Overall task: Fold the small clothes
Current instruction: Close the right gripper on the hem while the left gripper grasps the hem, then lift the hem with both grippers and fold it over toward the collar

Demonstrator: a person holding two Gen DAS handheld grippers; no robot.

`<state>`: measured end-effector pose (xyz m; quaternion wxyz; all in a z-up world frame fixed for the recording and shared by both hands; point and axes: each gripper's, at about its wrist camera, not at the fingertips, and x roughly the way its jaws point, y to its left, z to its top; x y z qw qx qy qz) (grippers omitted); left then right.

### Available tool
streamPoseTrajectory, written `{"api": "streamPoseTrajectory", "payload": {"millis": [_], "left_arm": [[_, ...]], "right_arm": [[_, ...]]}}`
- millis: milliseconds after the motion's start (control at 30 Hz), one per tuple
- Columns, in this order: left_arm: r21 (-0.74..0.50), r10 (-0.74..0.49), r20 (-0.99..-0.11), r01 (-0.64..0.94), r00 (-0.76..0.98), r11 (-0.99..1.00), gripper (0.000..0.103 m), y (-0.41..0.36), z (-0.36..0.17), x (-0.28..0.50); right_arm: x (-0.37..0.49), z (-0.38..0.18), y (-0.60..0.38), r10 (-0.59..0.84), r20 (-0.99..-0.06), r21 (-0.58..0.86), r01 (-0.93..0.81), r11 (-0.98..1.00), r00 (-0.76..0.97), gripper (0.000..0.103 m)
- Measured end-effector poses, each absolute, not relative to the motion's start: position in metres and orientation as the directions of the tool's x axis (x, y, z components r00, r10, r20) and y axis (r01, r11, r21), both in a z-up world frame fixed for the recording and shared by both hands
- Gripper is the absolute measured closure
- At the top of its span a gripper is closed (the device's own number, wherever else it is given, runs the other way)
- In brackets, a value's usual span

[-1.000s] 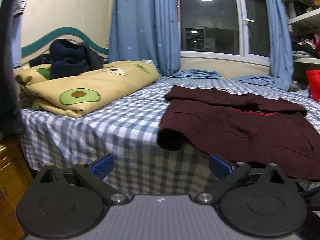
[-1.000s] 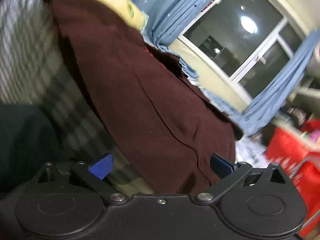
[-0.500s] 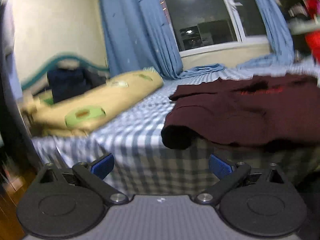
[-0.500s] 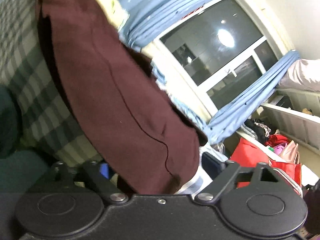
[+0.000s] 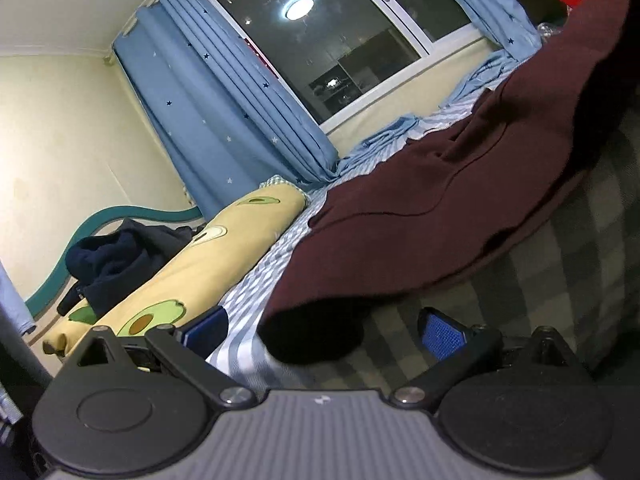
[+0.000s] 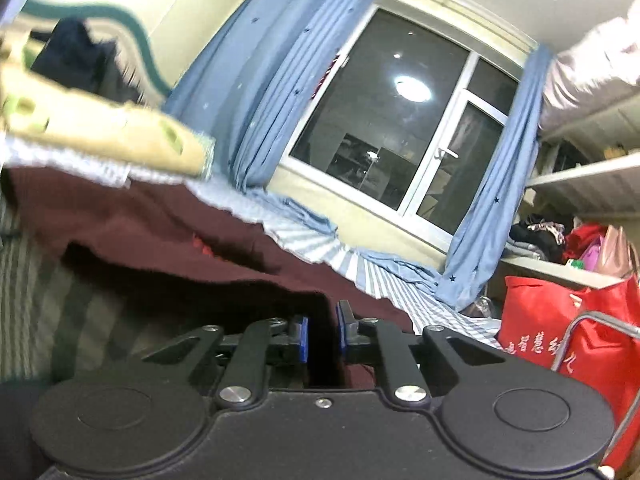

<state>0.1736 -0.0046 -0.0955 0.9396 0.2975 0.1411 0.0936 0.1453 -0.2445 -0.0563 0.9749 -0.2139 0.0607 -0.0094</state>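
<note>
In the right wrist view we see our right gripper with its jaws drawn narrow, the blue pads pinching a fold of the maroon garment that drops between them; how much cloth sits inside is hidden by the fingers. The garment runs from there toward ten o'clock across the checked bed sheet (this stretch is blurred). At three o'clock stands a red bag, cut off by the frame edge.

In the left wrist view our left gripper has its jaws wide, the pads well apart. A dark cuff or corner of the maroon garment hangs over the bed edge between them; we cannot tell whether it touches either pad. The garment rises toward two o'clock, its upper end lost at the frame edge. At nine o'clock lies the avocado-print quilt with a dark navy garment on it. Blue curtains and the window fill twelve o'clock.
</note>
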Motion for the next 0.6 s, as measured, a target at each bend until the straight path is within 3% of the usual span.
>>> {"api": "streamPoseTrajectory", "payload": {"millis": [133,333,467,600], "left_arm": [[0.55,0.262,-0.181,-0.124,0.948,0.826,0.002,0.002,-0.09,0.188],[0.584,0.205,-0.096,-0.112,0.974,0.804,0.025,0.002,-0.089,0.181],[0.63,0.125,-0.074,-0.051,0.989,0.775,0.071,-0.008,-0.096,0.176],[0.577,0.105,-0.109,-0.023,0.988,0.817,0.095,-0.001,-0.091,0.181]], "right_arm": [[0.151,-0.041,-0.252,-0.05,-0.081,-0.385,0.015,0.923,0.995,0.09],[0.158,-0.039,-0.262,-0.086,-0.055,-0.353,0.061,0.934,0.995,0.089],[0.161,-0.046,-0.261,-0.095,-0.056,-0.364,0.069,0.929,0.994,0.086],[0.161,-0.055,-0.256,-0.104,-0.076,-0.395,0.066,0.916,0.992,0.084]]}}
